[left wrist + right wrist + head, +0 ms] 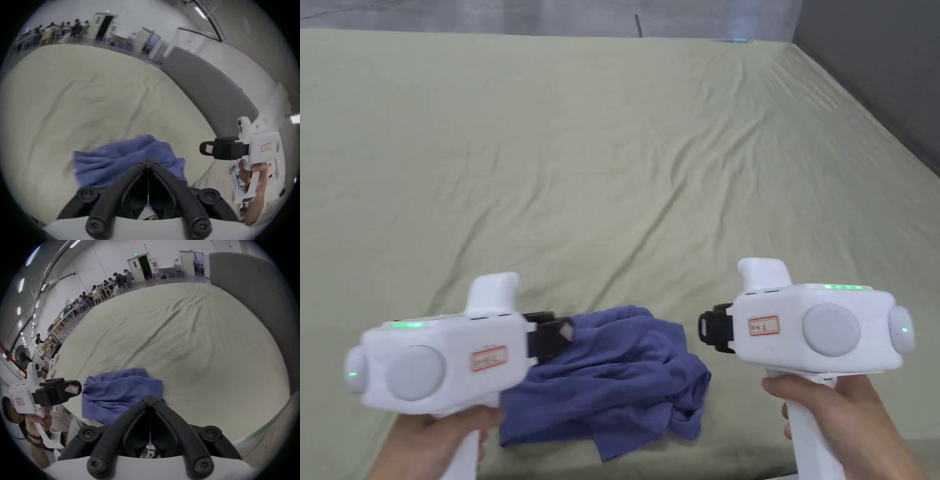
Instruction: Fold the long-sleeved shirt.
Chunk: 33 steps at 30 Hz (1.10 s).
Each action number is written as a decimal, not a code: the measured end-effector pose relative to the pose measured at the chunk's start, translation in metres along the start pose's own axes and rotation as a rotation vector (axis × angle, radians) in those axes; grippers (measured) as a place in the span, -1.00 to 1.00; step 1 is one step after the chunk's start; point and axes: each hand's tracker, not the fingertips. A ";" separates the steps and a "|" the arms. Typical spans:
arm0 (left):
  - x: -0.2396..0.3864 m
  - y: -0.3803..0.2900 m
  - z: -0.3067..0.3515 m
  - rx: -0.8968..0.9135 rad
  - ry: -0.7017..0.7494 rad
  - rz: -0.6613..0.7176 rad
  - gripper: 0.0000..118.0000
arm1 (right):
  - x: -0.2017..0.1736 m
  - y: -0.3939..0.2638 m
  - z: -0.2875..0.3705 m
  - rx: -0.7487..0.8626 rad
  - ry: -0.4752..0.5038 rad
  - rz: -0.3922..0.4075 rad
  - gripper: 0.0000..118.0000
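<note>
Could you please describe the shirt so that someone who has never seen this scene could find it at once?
A pale green sheet covers a wide bed. Near its front edge, low between the left gripper and the right gripper, lies the shirt. It is a crumpled blue heap, the one coloured item on the plain sheet.

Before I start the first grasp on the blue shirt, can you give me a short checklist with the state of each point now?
1. Shirt within reach, near the front edge of the bed sheet: ok.
2. Shirt spread flat for folding: not ok, it lies crumpled in a heap.
3. Sleeves and collar identifiable: cannot tell.
4. Left claw open for a grasp: not ok, jaws closed, nothing held.
5. Right claw open for a grasp: not ok, jaws closed, nothing held.
6. Room on the sheet to spread the shirt: ok.
</note>
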 end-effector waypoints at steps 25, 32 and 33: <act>-0.087 -0.044 -0.050 -0.051 -0.119 0.472 0.98 | 0.009 -0.012 -0.123 -0.235 0.181 -0.129 -0.96; -0.064 -0.041 -0.060 -0.080 -0.067 0.332 -0.84 | 0.009 -0.016 -0.121 -0.225 0.185 -0.147 -0.96; -0.060 -0.042 -0.059 -0.076 -0.082 0.343 -0.84 | 0.008 -0.016 -0.121 -0.227 0.179 -0.146 -0.96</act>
